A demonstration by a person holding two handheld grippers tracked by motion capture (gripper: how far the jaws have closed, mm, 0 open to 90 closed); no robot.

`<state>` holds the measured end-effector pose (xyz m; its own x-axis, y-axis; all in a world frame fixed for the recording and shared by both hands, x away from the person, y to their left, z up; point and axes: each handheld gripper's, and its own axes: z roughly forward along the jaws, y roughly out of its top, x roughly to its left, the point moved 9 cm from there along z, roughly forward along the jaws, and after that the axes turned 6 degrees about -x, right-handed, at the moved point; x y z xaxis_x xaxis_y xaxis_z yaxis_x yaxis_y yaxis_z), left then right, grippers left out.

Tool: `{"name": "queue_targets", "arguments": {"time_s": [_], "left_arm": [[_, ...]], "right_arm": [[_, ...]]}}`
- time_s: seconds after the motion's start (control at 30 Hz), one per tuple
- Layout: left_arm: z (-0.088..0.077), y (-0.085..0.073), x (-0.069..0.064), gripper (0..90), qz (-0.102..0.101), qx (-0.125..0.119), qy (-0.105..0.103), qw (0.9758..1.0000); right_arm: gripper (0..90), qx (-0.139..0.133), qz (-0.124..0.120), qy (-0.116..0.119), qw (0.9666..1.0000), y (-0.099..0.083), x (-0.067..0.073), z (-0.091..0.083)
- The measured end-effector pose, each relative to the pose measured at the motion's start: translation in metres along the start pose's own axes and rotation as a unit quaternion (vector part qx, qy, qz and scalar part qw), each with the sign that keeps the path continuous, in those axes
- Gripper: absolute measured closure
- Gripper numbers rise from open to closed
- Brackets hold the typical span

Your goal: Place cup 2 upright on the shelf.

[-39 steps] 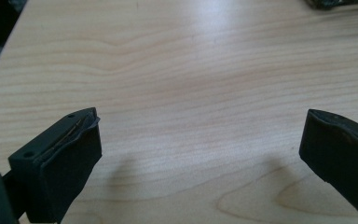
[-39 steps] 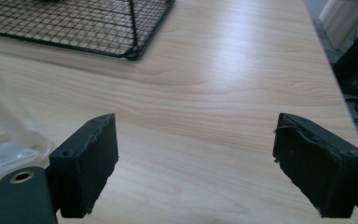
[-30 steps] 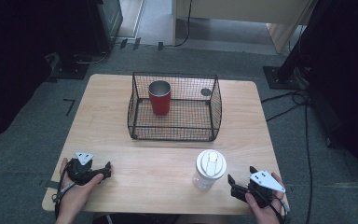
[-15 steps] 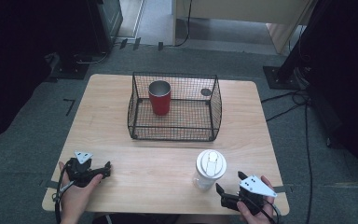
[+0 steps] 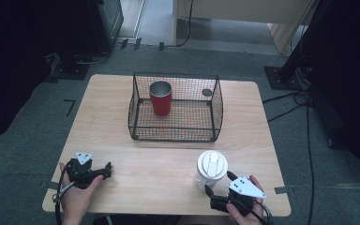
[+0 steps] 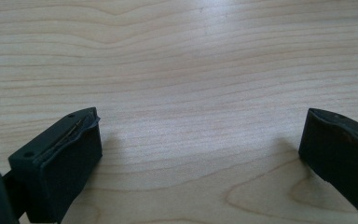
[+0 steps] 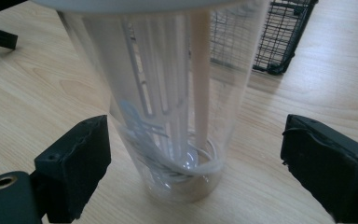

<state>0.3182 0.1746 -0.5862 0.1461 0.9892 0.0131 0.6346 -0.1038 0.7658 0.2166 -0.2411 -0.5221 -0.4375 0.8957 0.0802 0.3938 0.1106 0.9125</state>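
Clear shaker cup [image 7: 168, 107] sits between open right tongs [image 7: 196, 158]; centre before squeezing. Left tongs [image 6: 200, 158] open, idle at 9 o'clock on the bench [image 5: 168, 164]

Bare desk [image 5: 159, 164] is lying open across the lower middle of the frame, between the left gripper [image 5: 104, 171] and the bottle [image 5: 211, 168]. The basket [image 5: 176, 108] is blocking the upper centre, a red cup [image 5: 161, 97] standing inside. The bottle is standing between the right gripper's [image 7: 193, 154] open jaws, gaps showing on both sides.

Lab-like room: grey carpet [image 5: 23, 136], trailing cables [image 5: 304, 112], equipment stands [image 5: 281, 75].
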Motion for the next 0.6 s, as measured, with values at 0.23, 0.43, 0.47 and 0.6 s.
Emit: {"name": "queue_targets", "arguments": {"time_s": [0.23,0.43,0.47,0.6], "left_arm": [[0.0,0.0,0.0,0.0,0.0,0.0,0.0,1.0],[0.0,0.0,0.0,0.0,0.0,0.0,0.0,1.0],[0.0,0.0,0.0,0.0,0.0,0.0,0.0,1.0],[0.0,0.0,0.0,0.0,0.0,0.0,0.0,1.0]], "right_arm": [[9.2,-0.015,0.005,0.002,0.9999,0.007,0.008,0.009],[9.3,-0.022,0.017,-0.006,0.9996,0.014,0.009,0.015],[9.2,-0.024,0.015,-0.009,0.9996,0.018,0.011,0.017],[9.2,-0.021,0.016,-0.014,0.9996,0.021,0.014,0.022]]}}
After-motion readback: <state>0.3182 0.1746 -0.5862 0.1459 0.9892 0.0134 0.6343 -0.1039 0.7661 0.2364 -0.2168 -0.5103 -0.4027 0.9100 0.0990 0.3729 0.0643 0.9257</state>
